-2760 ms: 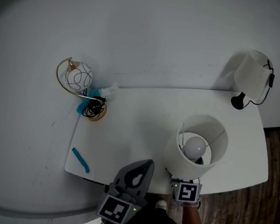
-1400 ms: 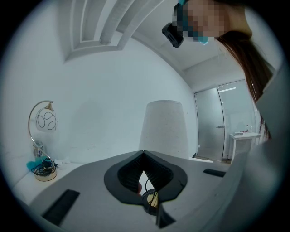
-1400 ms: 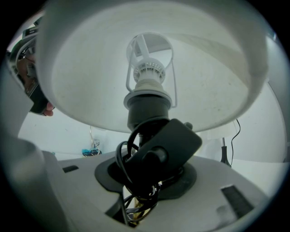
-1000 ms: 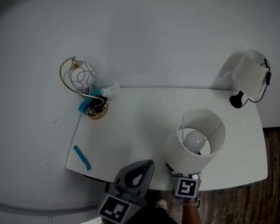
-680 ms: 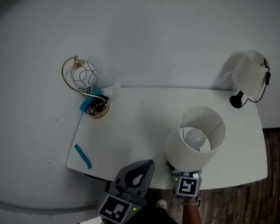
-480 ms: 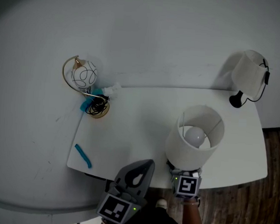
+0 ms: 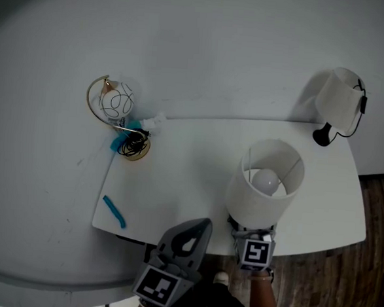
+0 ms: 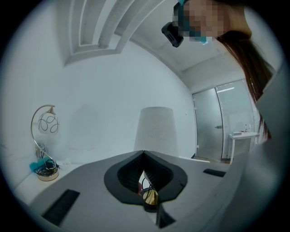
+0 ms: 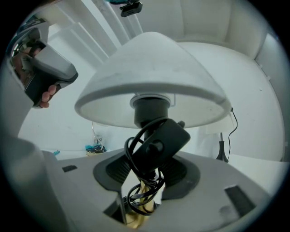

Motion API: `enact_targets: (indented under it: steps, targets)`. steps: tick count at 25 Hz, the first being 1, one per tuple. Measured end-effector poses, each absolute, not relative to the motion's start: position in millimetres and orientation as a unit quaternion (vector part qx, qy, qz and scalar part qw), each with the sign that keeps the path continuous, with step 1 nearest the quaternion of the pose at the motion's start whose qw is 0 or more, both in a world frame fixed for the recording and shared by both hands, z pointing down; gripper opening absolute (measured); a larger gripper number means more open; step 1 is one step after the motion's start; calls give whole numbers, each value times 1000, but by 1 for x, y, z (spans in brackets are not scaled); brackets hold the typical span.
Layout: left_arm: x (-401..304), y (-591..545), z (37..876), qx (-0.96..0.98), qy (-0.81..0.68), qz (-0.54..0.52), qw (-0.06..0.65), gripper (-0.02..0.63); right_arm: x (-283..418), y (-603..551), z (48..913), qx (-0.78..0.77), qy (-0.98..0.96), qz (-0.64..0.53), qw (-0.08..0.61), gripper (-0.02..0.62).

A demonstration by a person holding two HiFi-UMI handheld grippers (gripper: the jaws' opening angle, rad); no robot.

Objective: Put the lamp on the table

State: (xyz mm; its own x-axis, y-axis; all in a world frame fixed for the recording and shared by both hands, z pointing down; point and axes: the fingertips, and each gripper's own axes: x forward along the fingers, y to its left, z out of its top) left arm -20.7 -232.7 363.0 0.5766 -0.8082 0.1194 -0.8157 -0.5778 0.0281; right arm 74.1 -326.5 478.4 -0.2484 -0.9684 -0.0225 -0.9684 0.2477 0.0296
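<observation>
The lamp (image 7: 263, 187) stands upright near the front edge of the tabletop (image 7: 177, 181), its long axis vertical — shade up, stem down. The right hand-held gripper (image 9: 147, 174) reaches in level from the person's side. Its jaws have just been opening and now stand spread, with the gold stem (image 9: 135, 219) and wound cord (image 9: 138, 197) between them, the pads seemingly clear. The left hand-held gripper (image 7: 196, 230), pressed together and empty, sits just beside, to the lamp's left. Backing the right one straight out looks like the next move — the cord could snag.
</observation>
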Motion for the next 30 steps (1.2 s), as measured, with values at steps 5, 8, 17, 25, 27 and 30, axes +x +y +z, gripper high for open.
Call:
enact_targets:
  steps: [5, 8, 17, 25, 27, 30]
  targets:
    - [-19, -230, 361, 888, -457, 46, 36, 0, 75, -324, 480, 612, -790, -15, 2, 181]
    - [-18, -228, 361, 888, -456, 45, 37, 0, 75, -323, 481, 614, -789, -12, 3, 181]
    - [-20, -224, 360, 888, -457, 46, 38, 0, 76, -319, 482, 619, -785, -9, 3, 183]
    - [-17, -218, 358, 889, -455, 44, 35, 0, 78, -312, 484, 620, -785, -6, 12, 183]
    - [-16, -217, 358, 889, -454, 45, 35, 0, 78, -309, 485, 620, -785, -5, 14, 183]
    - [-14, -216, 357, 890, -453, 44, 34, 0, 78, -306, 488, 620, -785, -5, 11, 183]
